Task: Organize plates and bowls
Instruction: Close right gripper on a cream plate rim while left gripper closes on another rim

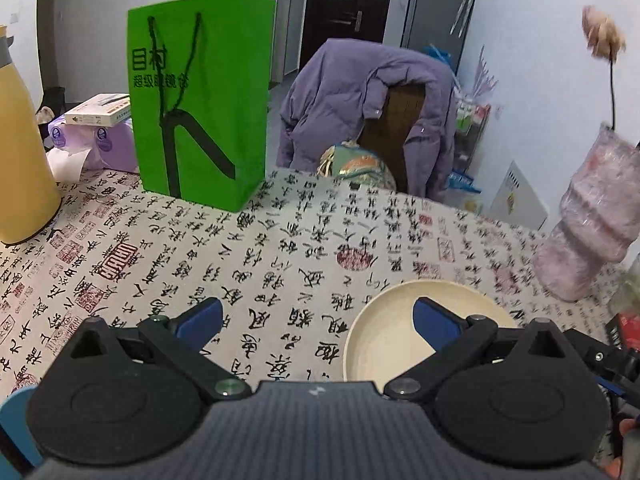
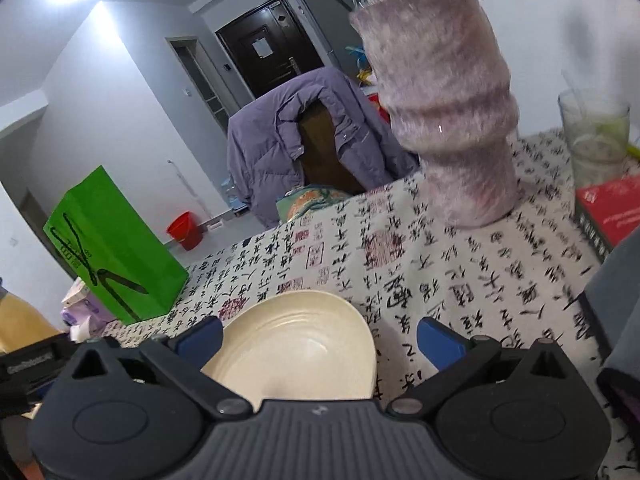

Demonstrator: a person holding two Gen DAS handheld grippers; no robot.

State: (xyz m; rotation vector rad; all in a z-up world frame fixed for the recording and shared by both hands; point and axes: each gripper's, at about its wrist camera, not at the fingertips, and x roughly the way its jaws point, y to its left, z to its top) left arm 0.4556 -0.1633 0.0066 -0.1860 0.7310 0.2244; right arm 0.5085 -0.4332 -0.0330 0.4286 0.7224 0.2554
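Observation:
A cream plate [image 1: 384, 336] lies on the calligraphy tablecloth [image 1: 280, 240] at the lower right of the left wrist view. My left gripper [image 1: 318, 318] is open and empty, its right finger [image 1: 436, 322] over the plate's inside and its left finger over bare cloth. In the right wrist view a cream ridged dish [image 2: 296, 348] lies on the cloth just in front of my right gripper [image 2: 320, 334]. That gripper is open and empty, its left finger [image 2: 200, 338] at the dish's left rim and its right finger off to the dish's right.
A green paper bag [image 1: 200, 100] stands at the back left, a yellow flask [image 1: 20, 152] at the far left. A pink fuzzy vase [image 2: 448, 112] stands at the right, with a glass [image 2: 596, 136] and a red book [image 2: 612, 208] beyond. A chair with a purple coat [image 1: 360, 112] stands behind the table.

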